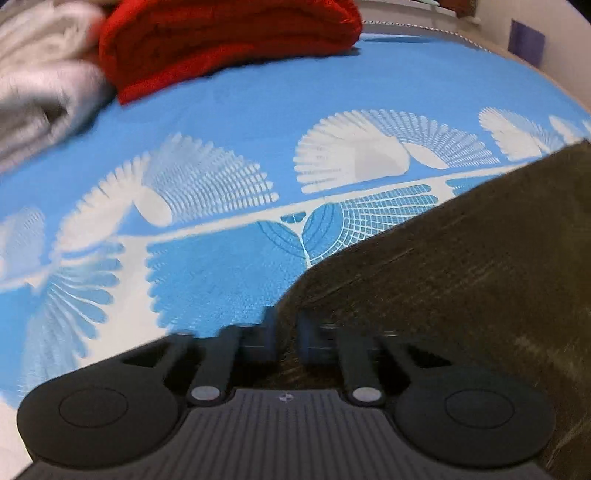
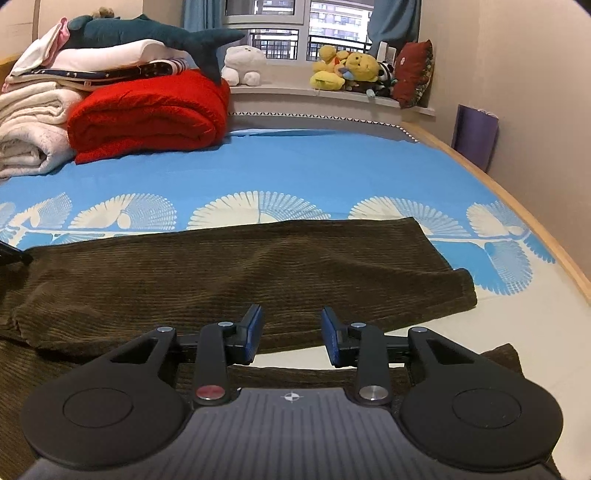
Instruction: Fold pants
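Dark brown corduroy pants (image 2: 236,266) lie flat across the blue patterned bed sheet (image 2: 317,166), one leg stretched to the right, the other leg under my right gripper. My right gripper (image 2: 291,328) is open and empty, held just above the gap between the two legs. In the left wrist view my left gripper (image 1: 287,325) is shut on an edge of the pants (image 1: 461,266), with the cloth running up and to the right from its fingers. That view is blurred.
A folded red blanket (image 2: 147,114) and white blankets (image 2: 29,125) are stacked at the far left of the bed, with a plush shark (image 2: 147,31) on top. Stuffed toys (image 2: 351,70) sit on the windowsill. The bed's wooden edge (image 2: 517,199) and wall run along the right.
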`<state>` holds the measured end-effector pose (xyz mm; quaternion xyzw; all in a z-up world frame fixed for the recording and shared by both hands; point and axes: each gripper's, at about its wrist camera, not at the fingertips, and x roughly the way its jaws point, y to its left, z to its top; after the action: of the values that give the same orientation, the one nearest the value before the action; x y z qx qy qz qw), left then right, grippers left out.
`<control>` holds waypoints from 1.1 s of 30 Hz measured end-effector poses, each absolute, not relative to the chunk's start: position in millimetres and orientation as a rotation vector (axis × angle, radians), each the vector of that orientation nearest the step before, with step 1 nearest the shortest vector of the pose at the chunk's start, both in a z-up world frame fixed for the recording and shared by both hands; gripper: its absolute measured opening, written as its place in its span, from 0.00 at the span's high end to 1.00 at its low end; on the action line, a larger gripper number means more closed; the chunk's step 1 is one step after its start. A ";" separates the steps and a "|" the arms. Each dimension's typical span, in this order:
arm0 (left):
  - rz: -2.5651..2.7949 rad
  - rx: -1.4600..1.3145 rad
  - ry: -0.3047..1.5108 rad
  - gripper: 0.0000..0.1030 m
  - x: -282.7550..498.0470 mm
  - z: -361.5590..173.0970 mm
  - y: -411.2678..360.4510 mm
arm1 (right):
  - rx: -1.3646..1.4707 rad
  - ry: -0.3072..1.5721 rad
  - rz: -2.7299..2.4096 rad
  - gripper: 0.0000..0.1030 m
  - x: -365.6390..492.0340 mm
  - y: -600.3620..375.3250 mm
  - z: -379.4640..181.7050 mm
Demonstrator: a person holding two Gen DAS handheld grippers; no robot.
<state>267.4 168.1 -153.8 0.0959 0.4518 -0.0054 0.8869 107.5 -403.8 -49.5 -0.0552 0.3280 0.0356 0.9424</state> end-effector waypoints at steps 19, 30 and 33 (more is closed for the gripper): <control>-0.205 0.138 0.899 0.88 -18.4 -90.3 108.7 | 0.162 0.737 -0.043 0.65 56.3 -450.3 -56.9; -0.016 -0.527 1.151 0.47 3.6 -129.9 202.7 | 0.281 0.750 -0.080 0.64 44.1 -473.1 -61.9; 0.048 -0.585 1.146 0.38 14.9 -133.9 218.9 | 0.320 0.752 -0.074 0.64 46.5 -474.8 -64.0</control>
<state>14.9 218.9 -133.9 -0.2725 0.5341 0.0224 0.8000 46.5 -474.8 -64.0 0.1557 0.3656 -0.0359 0.9169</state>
